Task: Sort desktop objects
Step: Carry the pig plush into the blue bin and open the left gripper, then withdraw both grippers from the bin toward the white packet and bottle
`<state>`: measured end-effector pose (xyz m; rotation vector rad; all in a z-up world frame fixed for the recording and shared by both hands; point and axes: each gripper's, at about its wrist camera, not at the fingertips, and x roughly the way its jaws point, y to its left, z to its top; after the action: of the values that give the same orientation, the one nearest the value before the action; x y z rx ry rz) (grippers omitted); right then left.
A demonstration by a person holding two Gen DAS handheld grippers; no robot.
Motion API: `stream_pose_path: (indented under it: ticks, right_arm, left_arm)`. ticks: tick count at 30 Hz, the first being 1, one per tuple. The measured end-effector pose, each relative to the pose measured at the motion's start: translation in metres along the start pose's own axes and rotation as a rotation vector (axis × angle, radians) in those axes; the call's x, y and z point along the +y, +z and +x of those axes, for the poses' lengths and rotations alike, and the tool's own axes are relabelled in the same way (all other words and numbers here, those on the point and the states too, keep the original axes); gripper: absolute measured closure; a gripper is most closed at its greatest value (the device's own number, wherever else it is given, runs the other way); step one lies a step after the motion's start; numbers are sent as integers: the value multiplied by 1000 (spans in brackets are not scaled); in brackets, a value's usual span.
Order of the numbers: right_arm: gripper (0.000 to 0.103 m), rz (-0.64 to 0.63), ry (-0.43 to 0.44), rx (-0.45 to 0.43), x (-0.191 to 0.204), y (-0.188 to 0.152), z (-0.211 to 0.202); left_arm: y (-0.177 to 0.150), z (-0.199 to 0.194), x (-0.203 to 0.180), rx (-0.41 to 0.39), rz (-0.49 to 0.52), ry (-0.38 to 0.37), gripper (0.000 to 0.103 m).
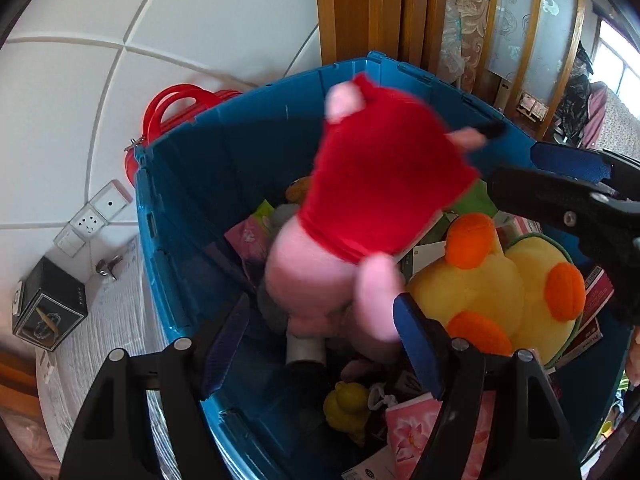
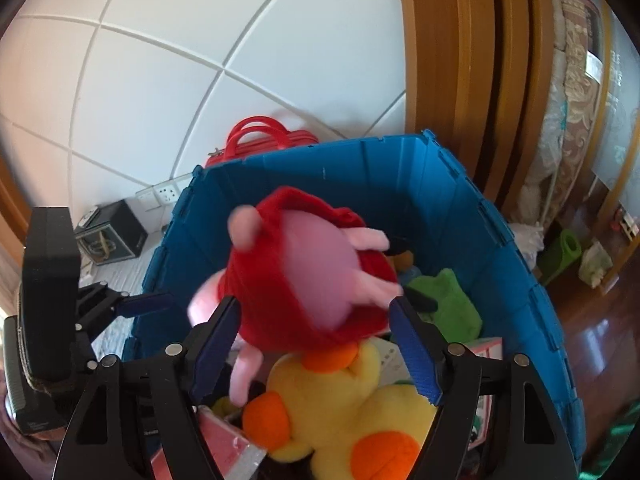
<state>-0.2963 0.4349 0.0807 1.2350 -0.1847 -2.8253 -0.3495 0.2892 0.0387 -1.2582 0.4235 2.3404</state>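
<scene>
A pink plush pig in a red dress [image 1: 380,184] is blurred, head down over the blue crate [image 1: 188,184]; it also shows in the right wrist view [image 2: 316,276]. My left gripper [image 1: 320,340] is open, its blue pads on either side of the pig's lower part, not closed on it. My right gripper [image 2: 316,344] is open too, with the pig between and just beyond its pads. The right gripper shows in the left wrist view [image 1: 560,184], the left one in the right wrist view [image 2: 132,304]. A yellow plush duck [image 1: 492,280] with orange feet lies in the crate [image 2: 460,220].
The crate also holds a green plush [image 2: 452,304], a small yellow rubber figure [image 1: 346,404], pink cards [image 1: 412,428] and boxes. A red bag [image 1: 176,108] stands behind the crate. A dark box [image 1: 48,304] and wall sockets [image 1: 92,216] are at the left; a wooden door frame [image 2: 460,60] stands behind.
</scene>
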Motion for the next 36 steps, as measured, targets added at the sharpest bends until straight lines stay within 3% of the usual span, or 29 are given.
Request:
stream_pose_path:
  ticks: [6, 12, 26, 36]
  right_arm:
    - [22, -11, -43, 21, -1, 0, 7]
    - [0, -21, -79, 37, 4, -3, 3]
    - [0, 43, -163, 53, 19, -20, -38]
    - [0, 48, -215, 14, 75, -47, -86]
  left_arm:
    - [-3, -3, -2, 2, 4, 7, 29]
    - [-10, -10, 2, -15, 3, -6, 29]
    - [-43, -67, 8, -118, 40, -35, 29]
    - [-90, -118, 30, -196, 82, -83, 29]
